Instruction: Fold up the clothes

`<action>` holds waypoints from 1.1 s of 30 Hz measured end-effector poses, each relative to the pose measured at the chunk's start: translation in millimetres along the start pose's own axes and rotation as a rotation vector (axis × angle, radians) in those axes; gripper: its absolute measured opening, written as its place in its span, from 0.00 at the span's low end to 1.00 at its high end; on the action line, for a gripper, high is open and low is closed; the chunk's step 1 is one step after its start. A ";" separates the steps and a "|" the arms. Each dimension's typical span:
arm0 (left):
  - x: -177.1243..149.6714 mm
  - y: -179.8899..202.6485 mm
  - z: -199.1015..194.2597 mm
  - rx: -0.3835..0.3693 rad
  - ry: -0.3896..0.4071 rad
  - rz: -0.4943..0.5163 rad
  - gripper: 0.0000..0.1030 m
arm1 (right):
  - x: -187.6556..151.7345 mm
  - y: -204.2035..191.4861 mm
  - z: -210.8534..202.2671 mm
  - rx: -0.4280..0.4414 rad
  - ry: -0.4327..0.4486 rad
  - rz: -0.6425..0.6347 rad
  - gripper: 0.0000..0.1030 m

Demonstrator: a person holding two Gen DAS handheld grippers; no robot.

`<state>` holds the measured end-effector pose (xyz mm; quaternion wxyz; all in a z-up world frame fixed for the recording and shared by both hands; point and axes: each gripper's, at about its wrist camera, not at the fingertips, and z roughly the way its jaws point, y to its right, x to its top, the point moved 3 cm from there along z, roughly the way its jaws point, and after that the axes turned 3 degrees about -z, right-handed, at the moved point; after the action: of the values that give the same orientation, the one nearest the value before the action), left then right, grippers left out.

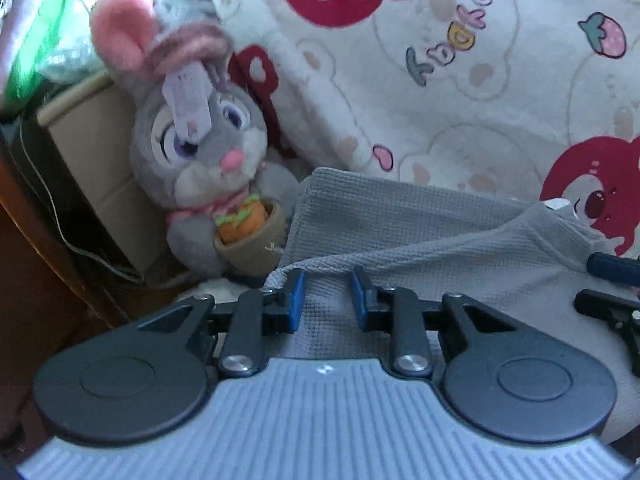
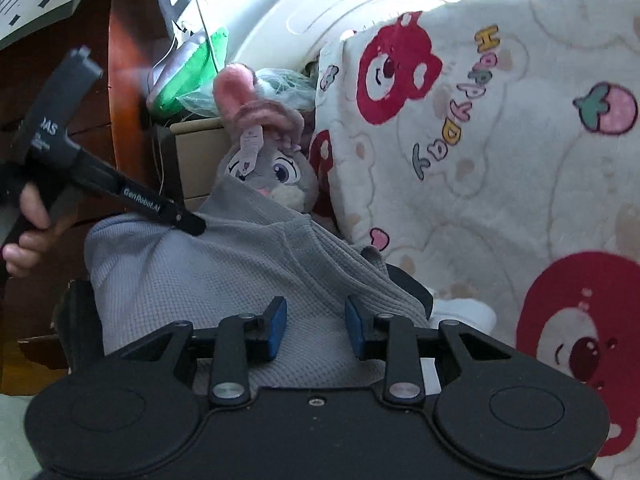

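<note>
Both claws, left (image 1: 326, 298) and right (image 2: 316, 326), gape over grey garment (image 2: 240, 280); plush rabbit (image 1: 208, 152) crowds behind.

The grey garment (image 2: 240, 280) covers the plush rabbit (image 2: 276, 176) from the chin down in the right wrist view, and its near part runs out of sight under the gripper body. The hand (image 2: 28, 224) is cut by the left edge. The green bag (image 1: 36, 40) is blurred, its contents unreadable. The patterned blanket (image 1: 440, 80) runs off the top and right edges.
</note>
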<state>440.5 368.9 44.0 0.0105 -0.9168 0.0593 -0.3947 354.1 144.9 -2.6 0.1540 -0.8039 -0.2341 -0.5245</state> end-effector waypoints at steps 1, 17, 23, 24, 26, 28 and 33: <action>-2.5 -0.9 3.3 -0.004 -0.009 -0.008 0.25 | -1.3 0.4 3.8 0.010 -0.015 0.004 0.34; -31.0 18.6 -46.3 0.075 0.084 0.044 0.55 | -27.6 12.5 -57.5 0.024 0.069 0.214 0.58; -56.8 17.3 -68.2 0.157 0.103 0.041 0.67 | -74.6 15.2 -106.0 0.043 0.036 0.209 0.59; -61.0 14.9 -70.6 0.173 0.107 0.033 0.68 | -83.3 13.8 -111.8 0.043 0.020 0.199 0.59; -69.4 10.0 -75.4 0.204 0.114 0.018 0.71 | -99.0 11.6 -125.4 0.043 0.003 0.183 0.59; -77.9 5.2 -80.3 0.236 0.121 0.003 0.73 | -113.9 10.1 -140.1 0.044 -0.014 0.171 0.59; -99.1 -6.9 -92.5 0.314 0.139 -0.035 0.77 | -142.5 14.1 -183.5 0.020 -0.069 0.174 0.59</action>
<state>306.6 389.9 36.5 0.1427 -0.8754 -0.0187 -0.4615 171.7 11.9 -59.3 0.1987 -0.8374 -0.1738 -0.4787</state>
